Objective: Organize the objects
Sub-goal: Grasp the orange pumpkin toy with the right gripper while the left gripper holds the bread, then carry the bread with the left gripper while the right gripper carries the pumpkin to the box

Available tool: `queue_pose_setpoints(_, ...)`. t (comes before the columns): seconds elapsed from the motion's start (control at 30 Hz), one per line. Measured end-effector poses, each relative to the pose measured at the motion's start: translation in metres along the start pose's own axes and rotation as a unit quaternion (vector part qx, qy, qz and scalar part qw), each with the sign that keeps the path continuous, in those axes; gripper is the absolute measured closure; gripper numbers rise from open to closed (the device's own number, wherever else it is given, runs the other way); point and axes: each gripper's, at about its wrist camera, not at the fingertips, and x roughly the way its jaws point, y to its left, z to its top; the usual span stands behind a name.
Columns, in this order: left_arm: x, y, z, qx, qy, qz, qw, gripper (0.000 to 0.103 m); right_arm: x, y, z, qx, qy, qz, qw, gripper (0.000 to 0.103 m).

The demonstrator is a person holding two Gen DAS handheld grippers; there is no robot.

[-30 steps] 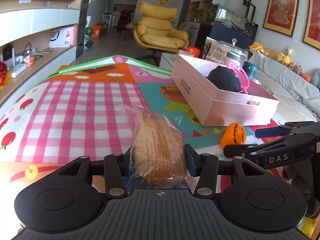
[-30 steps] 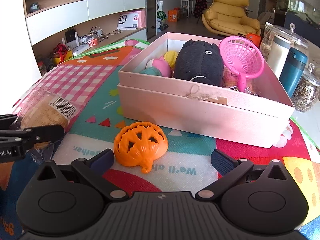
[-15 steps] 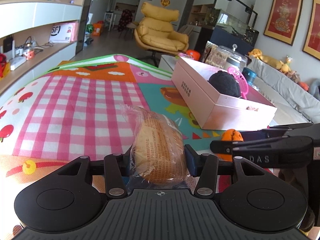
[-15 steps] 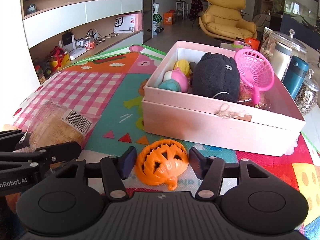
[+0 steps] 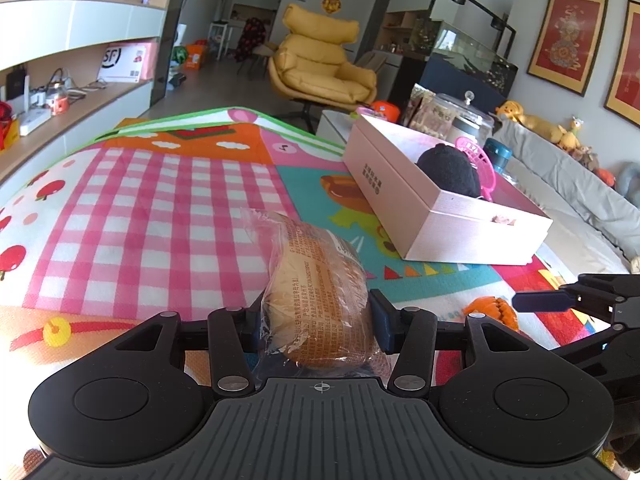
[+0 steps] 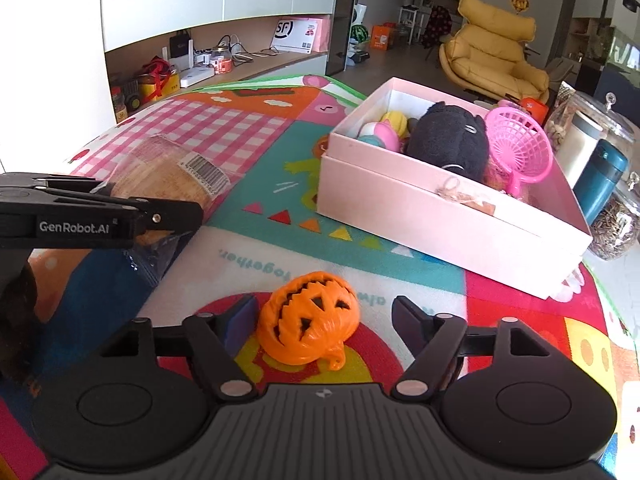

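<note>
My left gripper (image 5: 316, 318) is shut on a bread roll in a clear wrapper (image 5: 316, 280), held just above the play mat (image 5: 160, 208). The same roll (image 6: 172, 176) shows at the left of the right wrist view, behind a left finger (image 6: 120, 216). An orange pumpkin toy (image 6: 308, 320) lies face up on the mat between the jaws of my right gripper (image 6: 324, 316). Those jaws are opening: the left pad is close to the pumpkin, the right pad stands well apart. A pink box (image 6: 440, 224) lies beyond, holding a black plush (image 6: 448, 140), a pink basket (image 6: 518, 148) and small toys.
Glass jars (image 6: 612, 224) and a teal flask (image 6: 600, 180) stand by the box's right side. Low shelves (image 6: 216, 64) run along the left, a yellow armchair (image 5: 320, 68) stands behind the mat, and a grey sofa (image 5: 580, 192) lies to the right.
My right gripper moved in over the pumpkin, narrowed around it, then widened again. The pumpkin now lies tipped face up. The left gripper kept still with the bread.
</note>
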Motion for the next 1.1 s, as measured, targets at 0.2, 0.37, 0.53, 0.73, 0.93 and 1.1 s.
queue_pose_setpoints(0.2,0.000,0.000,0.000,0.002,0.000,0.001,1.0000,0.050,-0.004,-0.018,-0.007,0.016,-0.002,-0.031,0.999,0.020)
queue_pose_setpoints(0.37,-0.001,0.001,0.000,-0.002,0.000,-0.001,1.0000,0.050,-0.003,-0.029,-0.009,0.044,0.000,-0.036,0.998,0.018)
queue_pose_setpoints(0.53,0.000,0.001,-0.001,0.000,0.001,0.000,1.0000,0.050,-0.005,-0.027,-0.012,0.059,-0.004,-0.009,0.998,0.017)
queue_pose_setpoints(0.73,0.000,0.000,-0.002,0.002,0.001,0.002,1.0000,0.050,0.006,-0.021,-0.007,0.092,-0.002,0.016,0.996,0.010)
queue_pose_setpoints(0.93,0.000,-0.001,-0.002,0.002,0.001,0.002,1.0000,0.050,0.014,-0.002,0.005,0.057,-0.014,0.006,0.998,0.031)
queue_pose_setpoints(1.1,0.000,-0.001,-0.002,0.003,0.001,0.003,1.0000,0.050,0.007,0.002,0.011,0.044,-0.013,-0.010,0.999,0.055)
